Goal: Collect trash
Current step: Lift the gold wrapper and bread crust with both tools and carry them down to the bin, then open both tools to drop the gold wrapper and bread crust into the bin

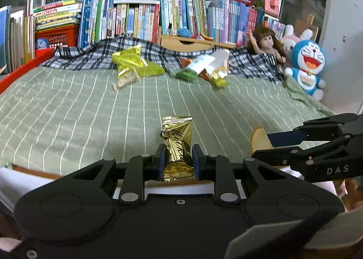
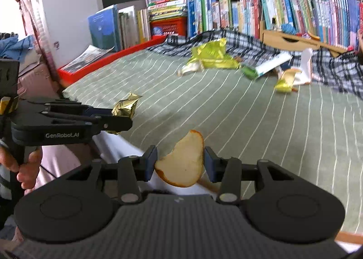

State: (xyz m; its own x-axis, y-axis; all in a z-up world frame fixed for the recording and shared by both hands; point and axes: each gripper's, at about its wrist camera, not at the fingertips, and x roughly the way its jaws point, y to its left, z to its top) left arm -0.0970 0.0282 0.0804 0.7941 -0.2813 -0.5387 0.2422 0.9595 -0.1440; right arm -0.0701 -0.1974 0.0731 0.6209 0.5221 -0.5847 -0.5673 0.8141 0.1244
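Note:
My left gripper point(image 1: 177, 161) is shut on a gold foil wrapper point(image 1: 177, 143), held upright above the near edge of the green striped bed point(image 1: 79, 109). My right gripper point(image 2: 181, 163) is shut on a pale piece of fruit peel point(image 2: 183, 163) with an orange rim. In the left wrist view the right gripper point(image 1: 270, 145) reaches in from the right with the peel point(image 1: 259, 141). The right wrist view shows the left gripper point(image 2: 123, 115) at the left with the gold wrapper point(image 2: 126, 107). More trash lies far up the bed: a yellow-green bag point(image 1: 133, 61), a green-and-white wrapper point(image 1: 195, 68) and a small yellow wrapper point(image 1: 219, 78).
A row of books point(image 1: 147, 18) stands behind a checked blanket point(image 1: 158, 51) at the head of the bed. A doll point(image 1: 267, 43) and a blue plush toy point(image 1: 306, 66) sit at the right. A red tray point(image 2: 109, 59) borders the bed's left side. A hand point(image 2: 25, 168) grips the left tool.

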